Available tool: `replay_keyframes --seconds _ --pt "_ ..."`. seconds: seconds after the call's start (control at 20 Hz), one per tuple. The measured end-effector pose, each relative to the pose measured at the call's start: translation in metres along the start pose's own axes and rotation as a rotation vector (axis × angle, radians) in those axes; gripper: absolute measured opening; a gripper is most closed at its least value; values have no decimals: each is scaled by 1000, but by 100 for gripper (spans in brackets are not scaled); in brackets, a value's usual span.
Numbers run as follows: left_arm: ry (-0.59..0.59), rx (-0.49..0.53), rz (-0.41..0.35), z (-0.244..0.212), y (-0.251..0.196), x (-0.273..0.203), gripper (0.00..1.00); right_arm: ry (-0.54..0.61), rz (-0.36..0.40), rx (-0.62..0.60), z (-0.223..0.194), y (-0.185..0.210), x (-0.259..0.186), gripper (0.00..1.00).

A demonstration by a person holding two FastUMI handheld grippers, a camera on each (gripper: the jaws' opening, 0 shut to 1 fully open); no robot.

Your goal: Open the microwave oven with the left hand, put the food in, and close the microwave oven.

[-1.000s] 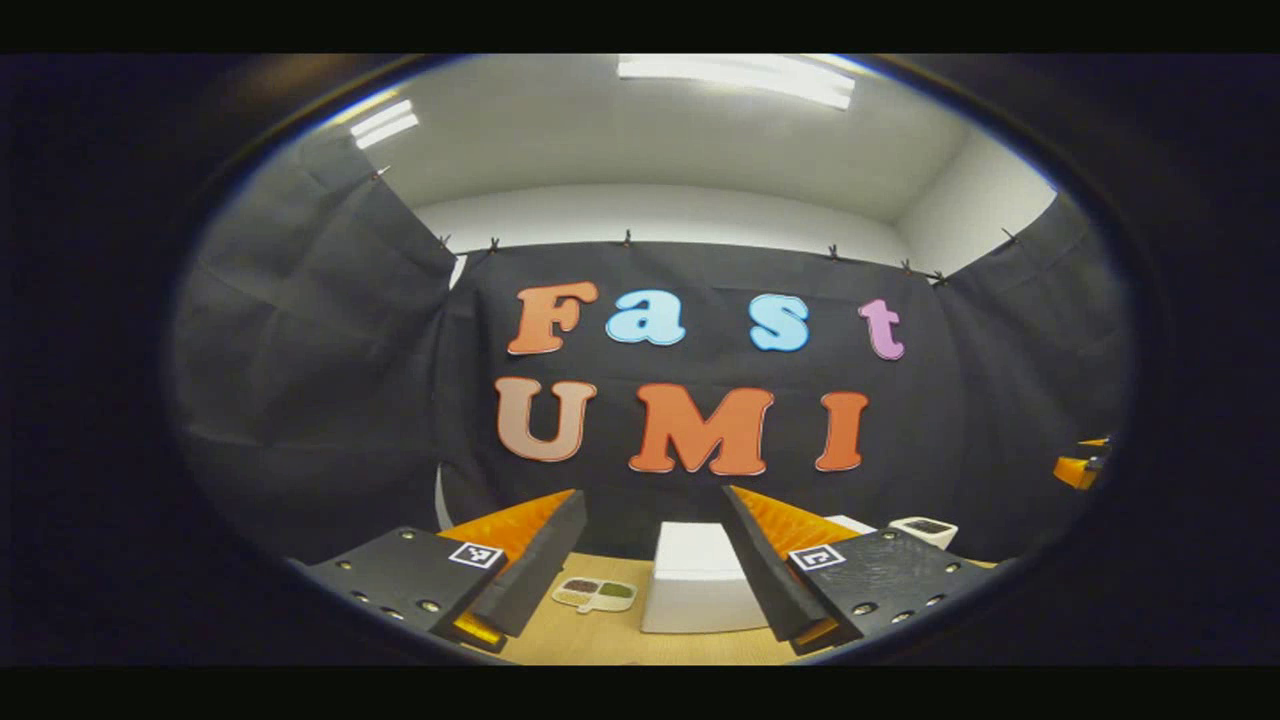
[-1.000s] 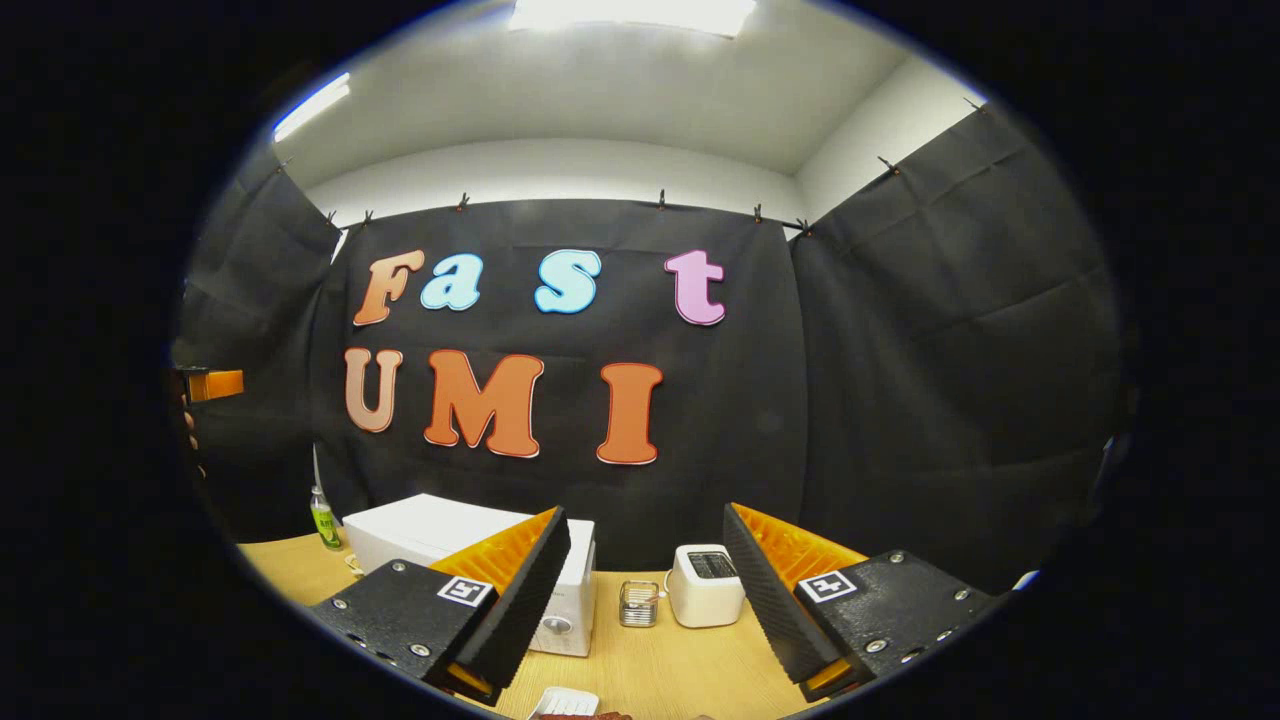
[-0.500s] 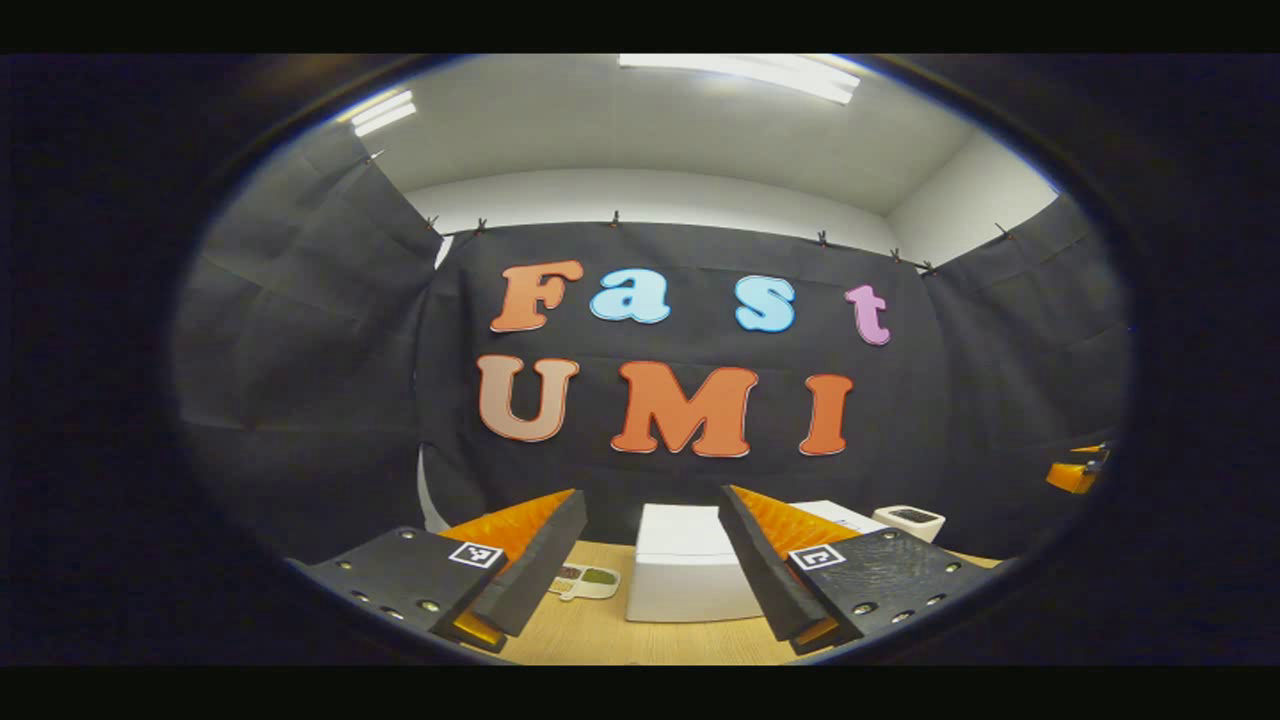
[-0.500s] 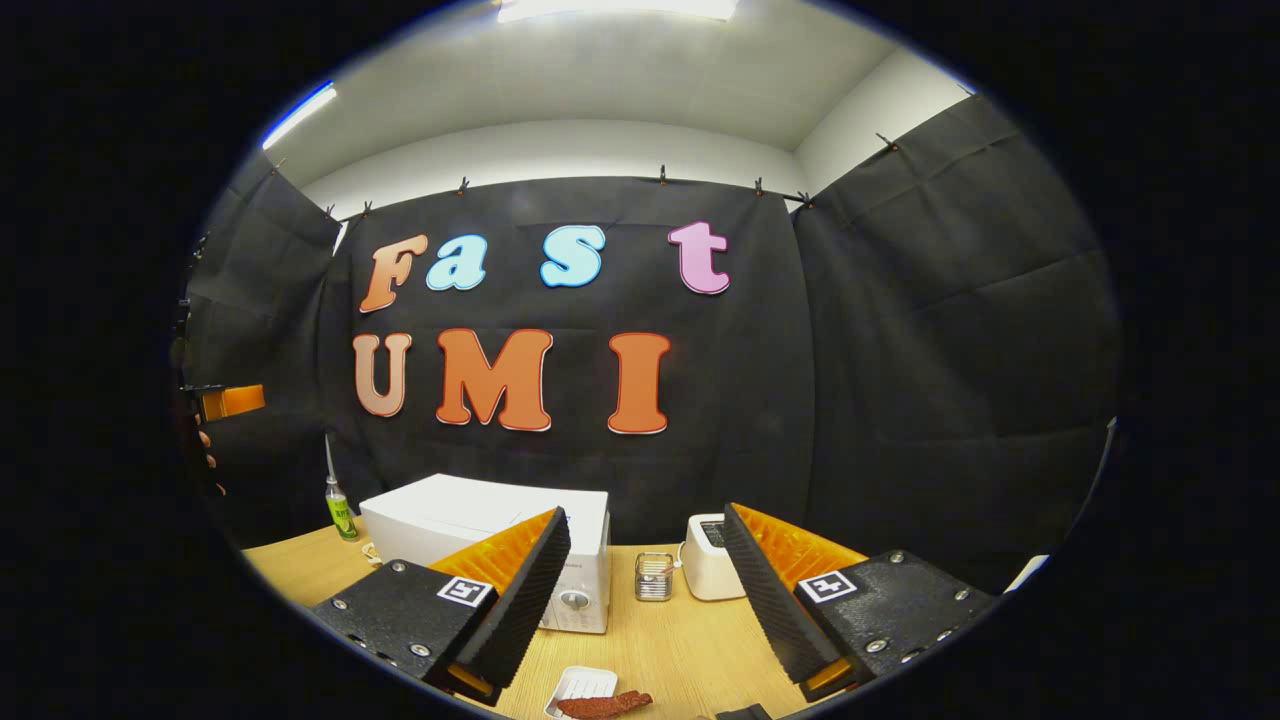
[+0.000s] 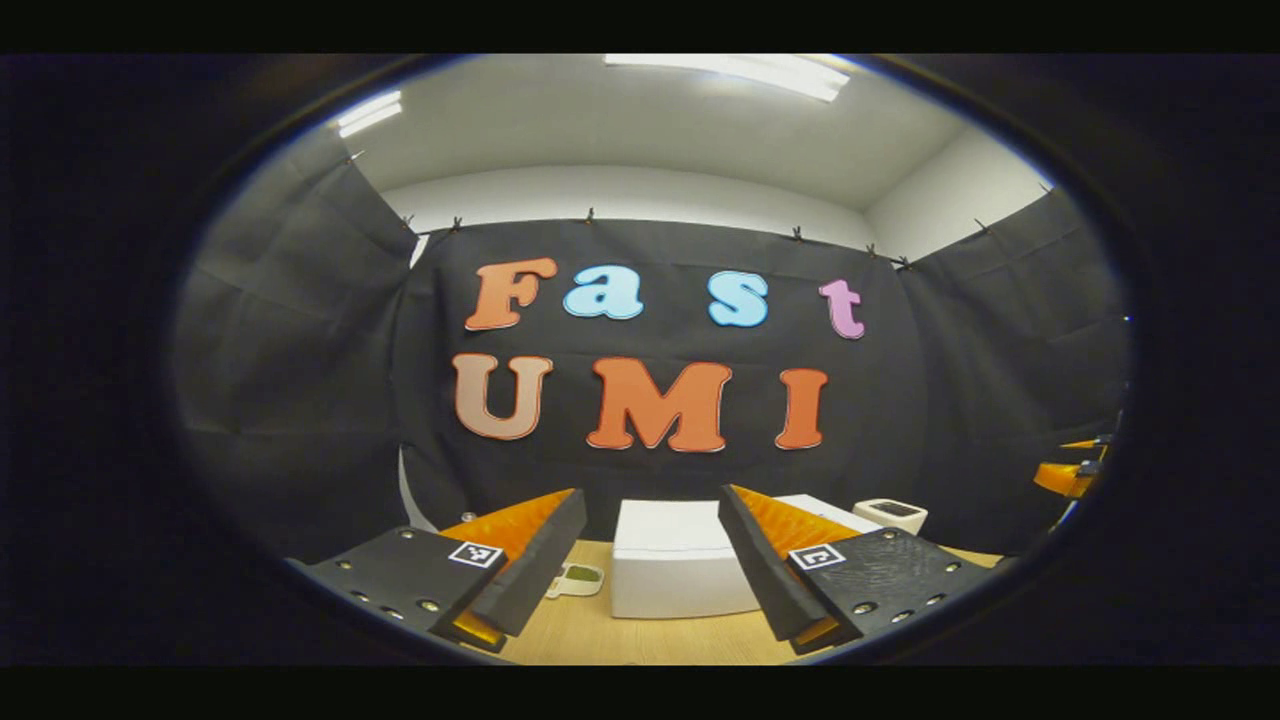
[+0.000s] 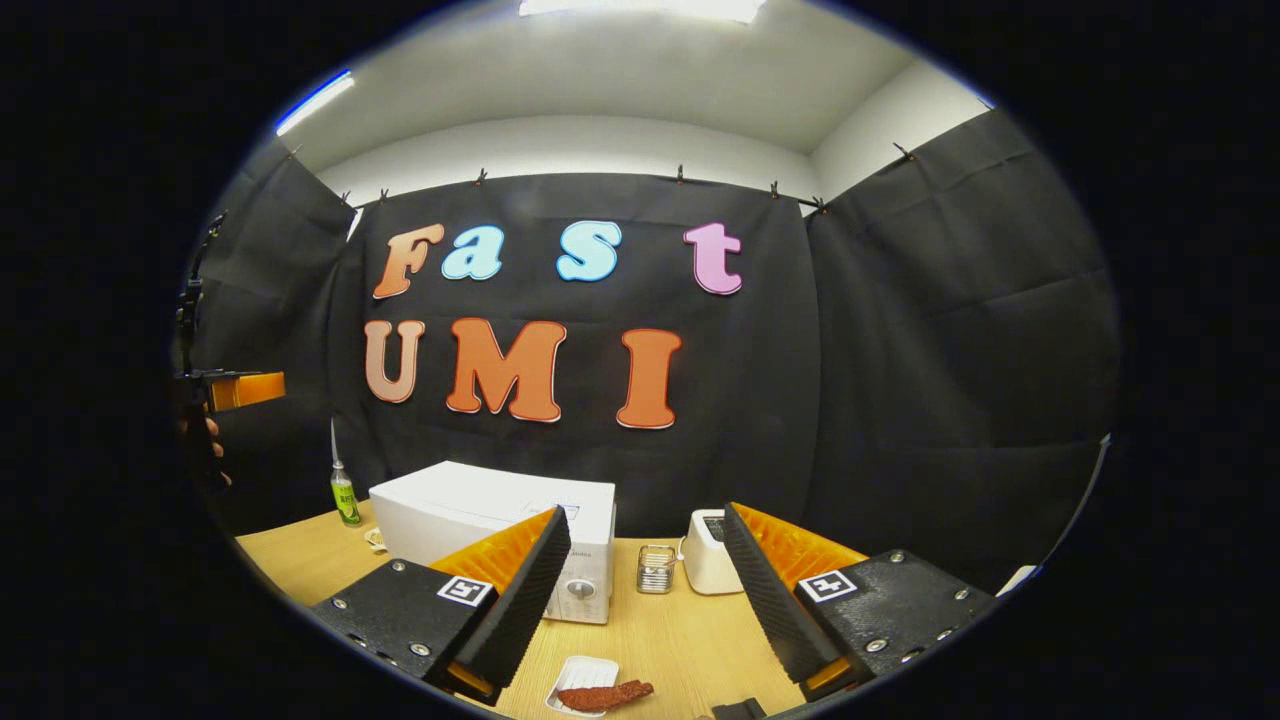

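In the left gripper view we hold the left gripper [image 5: 650,560] above the bench [image 5: 640,640], jaws wide apart and empty, with the closed white microwave [image 5: 670,570] dead ahead at twelve o'clock between them. In the right gripper view our right gripper [image 6: 645,590] also hangs open and empty. The microwave [image 6: 480,520] sits at eleven o'clock, the strip of food [image 6: 604,694] on a small white tray [image 6: 580,675] lies at six o'clock, and a toaster [image 6: 708,565] stands at one o'clock.
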State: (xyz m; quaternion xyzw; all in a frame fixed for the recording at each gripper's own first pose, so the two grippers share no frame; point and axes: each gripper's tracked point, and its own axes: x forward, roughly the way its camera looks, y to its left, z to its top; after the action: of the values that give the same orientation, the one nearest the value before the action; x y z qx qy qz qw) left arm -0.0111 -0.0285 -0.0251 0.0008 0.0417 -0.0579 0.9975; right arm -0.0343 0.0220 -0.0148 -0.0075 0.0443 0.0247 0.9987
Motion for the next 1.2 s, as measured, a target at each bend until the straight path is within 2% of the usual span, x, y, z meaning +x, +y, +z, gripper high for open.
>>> replay_keyframes --seconds 0.1,0.15,0.2,0.3,0.45,0.5,0.6,0.65,0.75,0.85,0.9,1.0,1.05,1.1,1.2 --pt "-24 9 27 13 2 -9 87 -23 28 5 10 5 5 95" --pt "-38 17 47 18 5 -14 84 -32 44 7 15 6 8 95" --pt "-48 25 69 24 8 -18 90 -42 56 11 20 7 11 95" --pt "-61 38 111 33 14 -24 90 -67 79 25 31 10 18 95" --pt "-59 30 117 34 9 -30 87 -96 114 54 37 12 23 95" --pt "-62 32 116 33 5 -31 91 -105 128 62 37 14 22 95" --pt "-55 29 88 21 -14 -30 91 -116 138 62 33 12 21 95" --pt "-43 25 65 9 -27 -29 87 -121 134 58 30 8 20 95" --pt "-32 21 28 -8 -50 -22 91 -134 120 49 24 -2 18 95" --pt "-40 33 -4 -26 -73 -16 87 -138 96 47 13 -14 18 95" --pt "-36 38 -25 -37 -88 -12 91 -135 85 49 5 -19 17 95" --pt "-24 30 -71 -62 -118 -5 91 -108 77 53 -15 -29 15 95" --pt "-13 17 -95 -76 -132 -1 87 -96 81 55 -26 -31 13 95" --pt "1 9 -108 -89 -144 4 91 -83 88 51 -35 -33 13 95" --pt "34 -11 -133 -117 -164 16 92 -58 82 45 -56 -40 13 95"
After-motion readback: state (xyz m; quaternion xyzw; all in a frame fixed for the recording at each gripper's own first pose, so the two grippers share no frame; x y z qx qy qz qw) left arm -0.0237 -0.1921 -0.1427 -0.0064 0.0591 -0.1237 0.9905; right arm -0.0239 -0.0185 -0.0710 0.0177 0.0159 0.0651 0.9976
